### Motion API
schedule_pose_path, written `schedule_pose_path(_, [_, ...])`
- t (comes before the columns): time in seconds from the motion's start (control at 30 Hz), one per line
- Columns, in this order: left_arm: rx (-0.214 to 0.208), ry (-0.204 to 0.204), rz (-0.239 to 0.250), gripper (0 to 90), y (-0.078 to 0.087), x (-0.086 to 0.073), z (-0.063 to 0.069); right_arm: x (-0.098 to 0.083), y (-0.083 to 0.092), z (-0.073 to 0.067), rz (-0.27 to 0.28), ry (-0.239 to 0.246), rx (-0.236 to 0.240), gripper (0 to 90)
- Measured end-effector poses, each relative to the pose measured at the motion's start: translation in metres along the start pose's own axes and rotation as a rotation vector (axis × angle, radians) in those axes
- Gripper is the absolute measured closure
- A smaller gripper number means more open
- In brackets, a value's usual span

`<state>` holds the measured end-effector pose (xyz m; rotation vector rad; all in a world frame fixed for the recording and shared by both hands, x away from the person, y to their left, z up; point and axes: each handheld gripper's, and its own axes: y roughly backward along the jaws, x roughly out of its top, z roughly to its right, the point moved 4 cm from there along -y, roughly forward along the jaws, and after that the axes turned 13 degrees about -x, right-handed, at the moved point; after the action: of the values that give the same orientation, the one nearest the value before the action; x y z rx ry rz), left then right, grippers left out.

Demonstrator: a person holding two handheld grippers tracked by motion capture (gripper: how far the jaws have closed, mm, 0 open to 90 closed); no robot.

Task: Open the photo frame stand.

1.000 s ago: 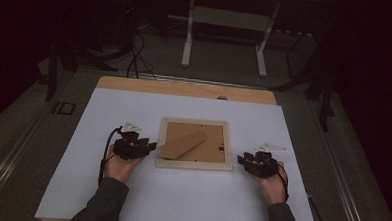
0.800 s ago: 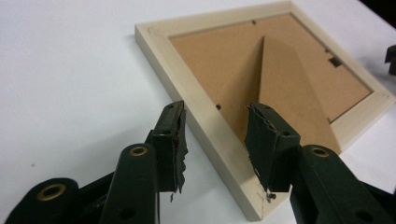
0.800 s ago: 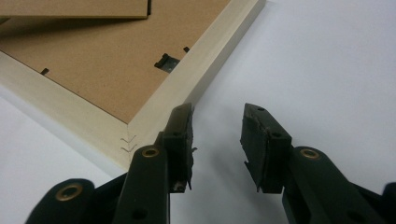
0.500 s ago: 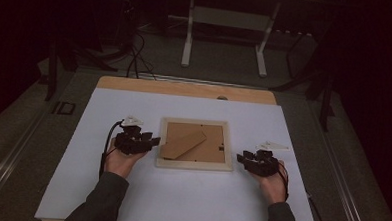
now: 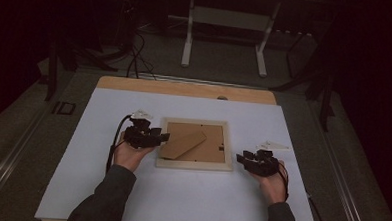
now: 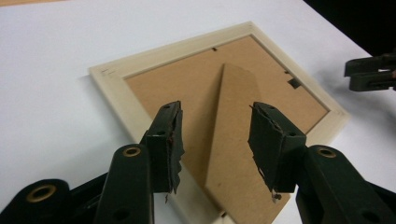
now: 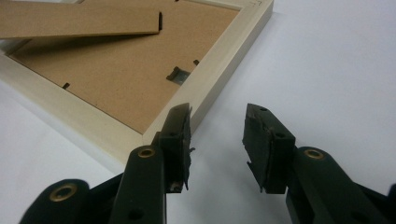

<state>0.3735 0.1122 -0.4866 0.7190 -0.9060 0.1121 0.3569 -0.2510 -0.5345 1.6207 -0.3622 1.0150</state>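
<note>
With both the left gripper (image 5: 159,137) and right gripper (image 5: 242,158) gaping empty beside the picture frame (image 5: 193,163), risks snagging the raised stand flap (image 5: 183,144) and skewing everything.

White-topped table (image 5: 190,200), wood strip at far edge; picture frame (image 5: 194,164) lying face-down at centre.
</note>
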Motion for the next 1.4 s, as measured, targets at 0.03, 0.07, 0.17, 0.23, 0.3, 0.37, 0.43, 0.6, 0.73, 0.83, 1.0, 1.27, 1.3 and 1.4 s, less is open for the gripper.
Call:
schedule_pose_path(0.03, [-0.003,-0.002,-0.004,53.8,-0.001,0.001,0.000,0.000,0.000,0.000,0.001,-0.002,0.001,60.5])
schedule_pose_path(0.07, [-0.015,-0.002,-0.007,53.3,-0.002,0.002,0.000,0.000,0.000,0.001,0.000,-0.004,0.000,60.4])
schedule_pose_path(0.17, [-0.022,0.001,-0.017,51.6,-0.005,0.004,-0.001,-0.001,-0.001,0.001,-0.003,-0.009,0.000,60.4])
schedule_pose_path(0.23, [-0.024,-0.011,-0.029,52.4,-0.010,0.005,-0.001,-0.002,-0.002,0.001,-0.008,-0.010,0.003,60.2])
schedule_pose_path(0.3, [-0.024,-0.017,-0.036,53.1,-0.013,0.004,0.000,-0.002,-0.002,0.000,-0.009,-0.008,0.003,60.0])
schedule_pose_path(0.37, [-0.026,-0.022,-0.038,53.4,-0.014,0.004,0.000,-0.002,-0.002,0.000,-0.010,-0.008,0.004,59.9])
schedule_pose_path(0.43, [-0.029,-0.033,-0.055,53.0,-0.019,0.004,0.000,-0.002,-0.003,0.000,-0.013,-0.007,0.006,59.4])
schedule_pose_path(0.6, [-0.040,-0.047,-0.088,46.9,-0.029,0.004,0.000,-0.003,-0.004,0.000,-0.018,-0.008,0.007,59.0])
schedule_pose_path(0.73, [-0.051,-0.044,-0.098,45.1,-0.033,0.005,-0.001,-0.003,-0.003,0.001,-0.014,-0.011,0.007,58.9])
schedule_pose_path(0.83, [-0.056,-0.051,-0.110,41.7,-0.036,0.006,0.001,-0.004,-0.003,0.003,-0.014,-0.017,0.004,58.8])
schedule_pose_path(1.0, [-0.059,-0.064,-0.134,40.6,-0.042,0.005,0.001,-0.004,-0.003,0.002,-0.016,-0.013,0.007,58.5])
schedule_pose_path(1.27, [-0.083,-0.055,-0.156,43.9,-0.051,0.003,0.000,-0.004,-0.003,0.004,-0.014,-0.019,0.009,58.3])
schedule_pose_path(1.3, [-0.086,-0.052,-0.161,43.8,-0.052,0.003,0.000,-0.004,-0.003,0.004,-0.014,-0.019,0.010,58.3])
schedule_pose_path(1.4, [-0.104,-0.039,-0.182,42.2,-0.056,0.002,0.001,-0.004,-0.003,0.004,-0.013,-0.018,0.013,58.2])
